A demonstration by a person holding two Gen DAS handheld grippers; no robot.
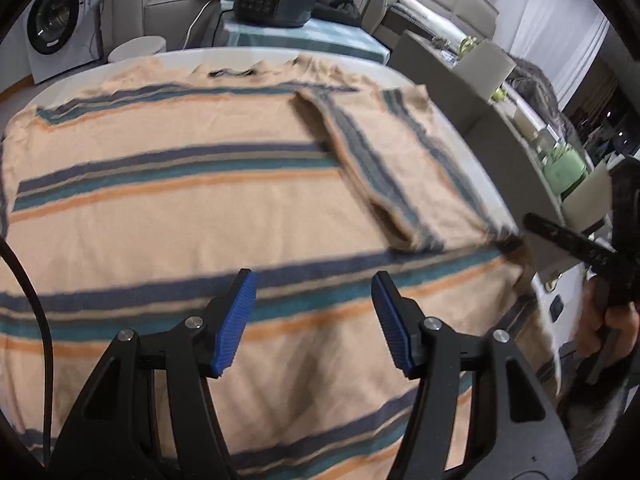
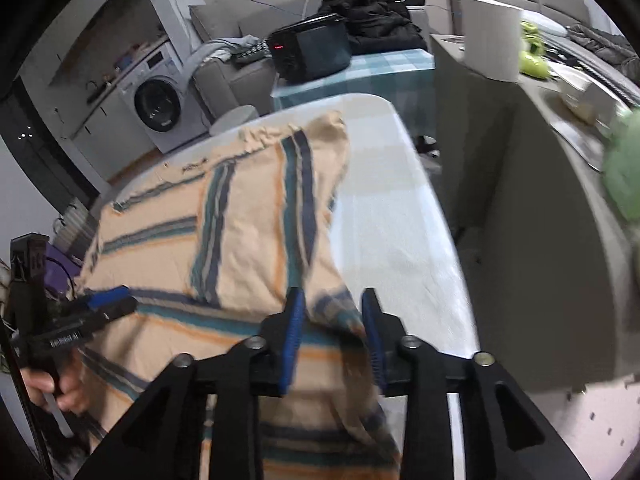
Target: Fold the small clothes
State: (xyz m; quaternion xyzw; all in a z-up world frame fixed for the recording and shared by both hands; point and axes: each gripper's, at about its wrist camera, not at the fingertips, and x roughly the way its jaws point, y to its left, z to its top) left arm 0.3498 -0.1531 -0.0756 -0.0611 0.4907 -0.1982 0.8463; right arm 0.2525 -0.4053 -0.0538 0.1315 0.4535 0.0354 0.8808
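White table (image 1: 400, 70), sweater (image 1: 200, 208) collar farthest.

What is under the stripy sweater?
The stripy sweater lies on a white table, bare along the sweater's right edge. Whatever else may sit beneath the cloth is covered and cannot be seen.

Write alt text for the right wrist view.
The right gripper hovers with its jaws straddling the edge of a peach striped sweater spread on a white table. The left gripper reaches in from the left; a washing machine stands behind.
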